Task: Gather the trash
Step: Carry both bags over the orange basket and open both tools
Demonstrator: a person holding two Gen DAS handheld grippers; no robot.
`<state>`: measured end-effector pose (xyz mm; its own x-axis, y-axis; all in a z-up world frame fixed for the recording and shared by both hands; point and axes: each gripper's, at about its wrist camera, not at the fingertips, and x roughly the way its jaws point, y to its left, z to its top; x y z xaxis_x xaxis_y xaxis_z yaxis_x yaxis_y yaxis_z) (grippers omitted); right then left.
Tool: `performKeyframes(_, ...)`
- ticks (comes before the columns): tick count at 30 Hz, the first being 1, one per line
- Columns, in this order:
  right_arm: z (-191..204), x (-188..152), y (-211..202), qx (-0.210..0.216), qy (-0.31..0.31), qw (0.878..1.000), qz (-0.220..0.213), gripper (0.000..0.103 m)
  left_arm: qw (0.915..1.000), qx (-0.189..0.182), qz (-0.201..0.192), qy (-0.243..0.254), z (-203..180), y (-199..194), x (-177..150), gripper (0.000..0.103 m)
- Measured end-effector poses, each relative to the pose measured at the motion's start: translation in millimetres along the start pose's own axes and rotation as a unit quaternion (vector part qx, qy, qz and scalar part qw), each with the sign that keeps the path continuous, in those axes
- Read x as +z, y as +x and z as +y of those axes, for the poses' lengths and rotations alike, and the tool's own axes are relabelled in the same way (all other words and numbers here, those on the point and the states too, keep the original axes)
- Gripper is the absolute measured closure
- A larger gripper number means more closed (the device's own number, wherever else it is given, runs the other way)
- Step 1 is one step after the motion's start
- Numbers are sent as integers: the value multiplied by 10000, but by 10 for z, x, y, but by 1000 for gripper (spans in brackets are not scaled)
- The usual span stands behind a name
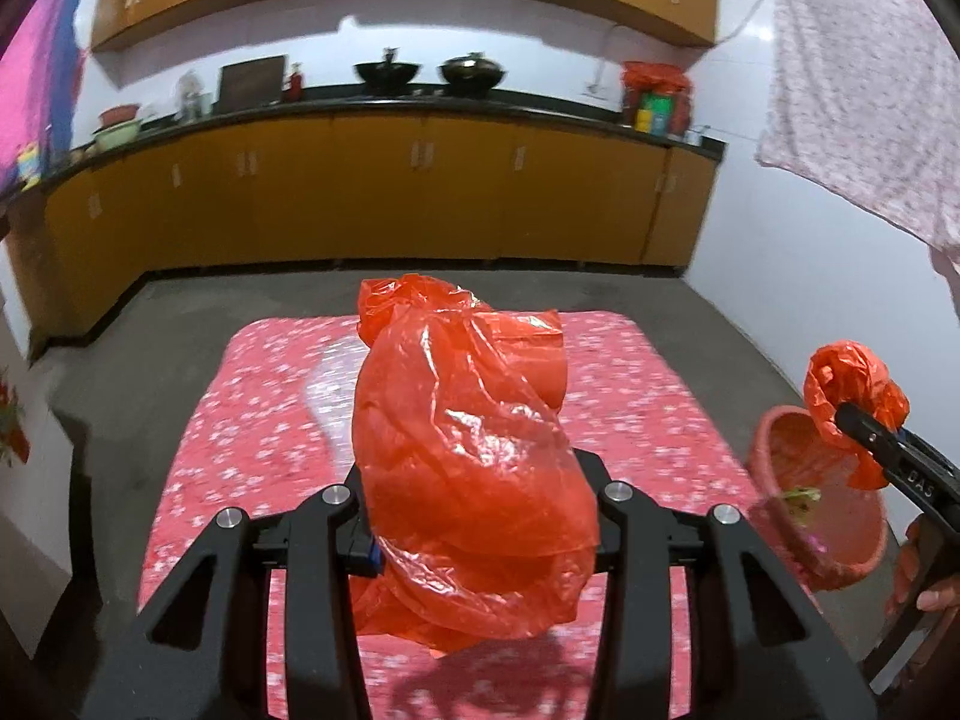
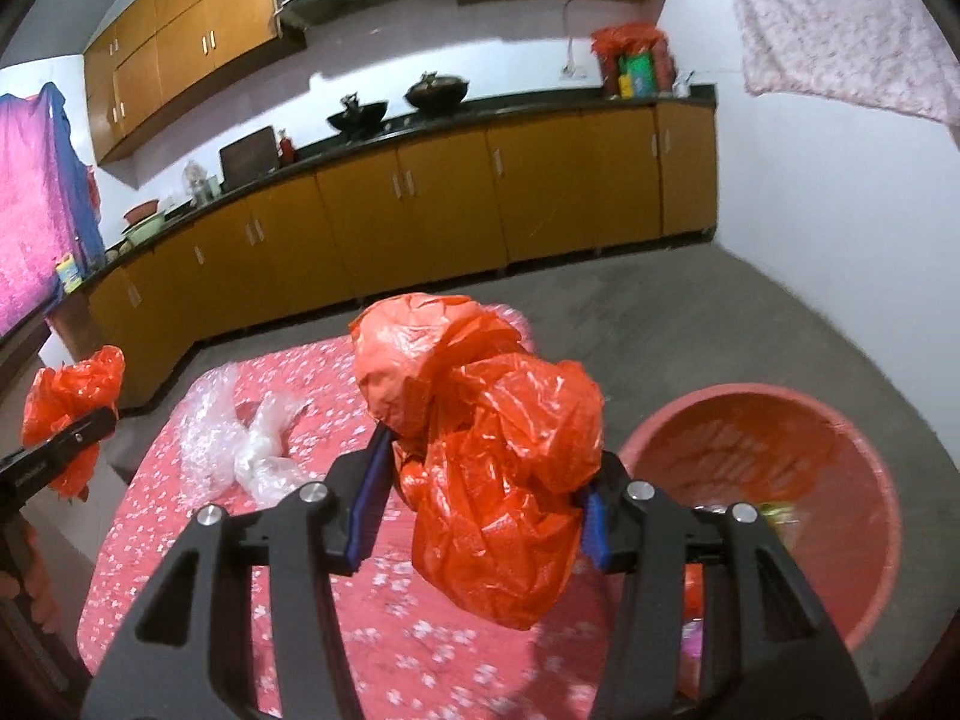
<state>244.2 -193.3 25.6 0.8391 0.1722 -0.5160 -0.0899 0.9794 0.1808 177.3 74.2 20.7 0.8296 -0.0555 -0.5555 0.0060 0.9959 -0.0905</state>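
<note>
My left gripper (image 1: pixel 477 516) is shut on a large translucent orange plastic bag (image 1: pixel 462 420), which hangs above the red flowered tablecloth (image 1: pixel 240 420). In the right wrist view that left gripper (image 2: pixel 81 429) shows at the left edge with its bag (image 2: pixel 72 384). My right gripper (image 2: pixel 492 483) is shut on a second, crumpled orange bag (image 2: pixel 504 408), held above the table's right edge. The left wrist view shows the right gripper (image 1: pixel 861 426) and its bag (image 1: pixel 849 381) over a red basin (image 1: pixel 774 426). A crumpled clear plastic wrap (image 2: pixel 240 438) lies on the cloth.
The red basin (image 2: pixel 864 438) stands on the floor right of the table with some scraps inside. Yellow kitchen cabinets (image 1: pixel 360 204) with a dark counter run along the back. A hand (image 1: pixel 918 576) holds the right gripper's handle. Grey floor surrounds the table.
</note>
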Motion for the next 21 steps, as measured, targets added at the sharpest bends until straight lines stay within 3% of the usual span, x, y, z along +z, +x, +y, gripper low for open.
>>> performKeyframes(13, -797, -72, -480, -664, 431, 9966, -246, 52, 9946, -924, 99, 471, -940, 164, -1, 61)
performKeyframes(21, -1154, -220, -516, -952, 684, 9928, -233, 52, 9841, -1588, 315, 731, -1504, 313, -111, 62)
